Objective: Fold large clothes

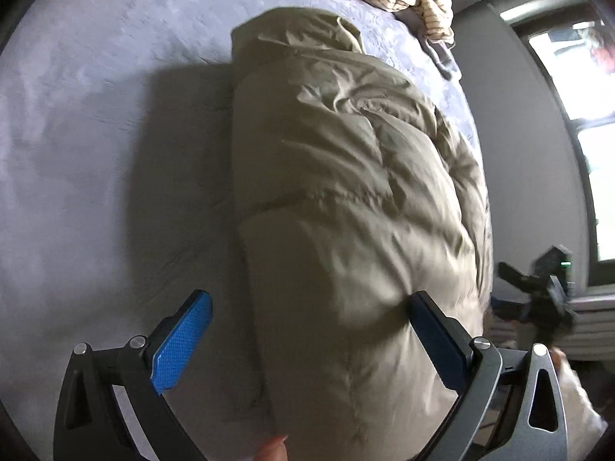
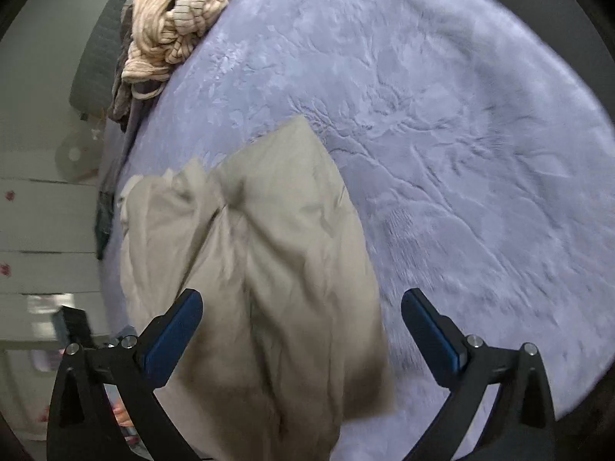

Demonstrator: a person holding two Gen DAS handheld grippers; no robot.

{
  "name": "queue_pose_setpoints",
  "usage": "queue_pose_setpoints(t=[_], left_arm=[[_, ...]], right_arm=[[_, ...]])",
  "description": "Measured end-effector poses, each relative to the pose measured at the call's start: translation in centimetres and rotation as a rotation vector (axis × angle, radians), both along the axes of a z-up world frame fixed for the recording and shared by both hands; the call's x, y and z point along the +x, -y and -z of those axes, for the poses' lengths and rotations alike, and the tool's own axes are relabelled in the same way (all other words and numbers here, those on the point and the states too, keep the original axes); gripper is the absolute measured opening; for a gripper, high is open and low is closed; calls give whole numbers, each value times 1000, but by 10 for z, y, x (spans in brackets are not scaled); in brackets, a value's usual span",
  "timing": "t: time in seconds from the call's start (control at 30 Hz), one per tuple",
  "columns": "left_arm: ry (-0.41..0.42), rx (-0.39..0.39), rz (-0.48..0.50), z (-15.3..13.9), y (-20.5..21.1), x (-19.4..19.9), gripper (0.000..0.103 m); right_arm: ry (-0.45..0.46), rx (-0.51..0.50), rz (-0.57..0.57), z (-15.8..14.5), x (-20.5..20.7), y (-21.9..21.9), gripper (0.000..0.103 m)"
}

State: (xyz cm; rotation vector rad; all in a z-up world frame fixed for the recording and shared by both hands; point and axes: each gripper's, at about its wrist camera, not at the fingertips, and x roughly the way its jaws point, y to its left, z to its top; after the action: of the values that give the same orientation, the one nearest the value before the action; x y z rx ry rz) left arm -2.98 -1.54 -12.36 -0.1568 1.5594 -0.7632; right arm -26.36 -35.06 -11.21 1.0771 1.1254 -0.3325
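1. A folded khaki jacket (image 1: 346, 192) is lying on the lilac bed (image 1: 96, 134).
2. The left gripper (image 1: 311, 330) is hovering over its near end, jaws wide.
3. The right gripper (image 2: 301, 326) is hovering there too, jaws wide, gripping nothing.
4. A striped cloth (image 2: 173, 34) is lying at the bed's far edge.

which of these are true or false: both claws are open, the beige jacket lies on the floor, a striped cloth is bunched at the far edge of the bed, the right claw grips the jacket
1. Both claws are open: true; left claw and right claw stand wide.
2. The beige jacket lies on the floor: false; it lies on the lilac bed cover.
3. A striped cloth is bunched at the bed's far edge: true.
4. The right claw grips the jacket: false; its pads press nothing.
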Motion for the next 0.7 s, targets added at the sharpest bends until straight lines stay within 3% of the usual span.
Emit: queue_pose_setpoints(t=[0.17, 0.23, 0.33, 0.43, 0.57, 0.7], left_arm=[[-140, -100, -48, 30, 4, 16, 102], [-185, -127, -60, 40, 6, 20, 102], [-248, -156, -87, 49, 8, 20, 102], [-223, -145, -66, 45, 17, 15, 102], [-191, -108, -47, 46, 30, 12, 103], [-206, -114, -34, 58, 42, 19, 103]], right_arm=[[62, 206, 61, 51, 11, 21, 103], [132, 324, 86, 65, 16, 22, 103], [276, 461, 81, 62, 24, 19, 103], [301, 436, -47, 47, 38, 13, 103], [151, 284, -268, 44, 66, 0, 103], [50, 291, -312, 74, 85, -8, 103]])
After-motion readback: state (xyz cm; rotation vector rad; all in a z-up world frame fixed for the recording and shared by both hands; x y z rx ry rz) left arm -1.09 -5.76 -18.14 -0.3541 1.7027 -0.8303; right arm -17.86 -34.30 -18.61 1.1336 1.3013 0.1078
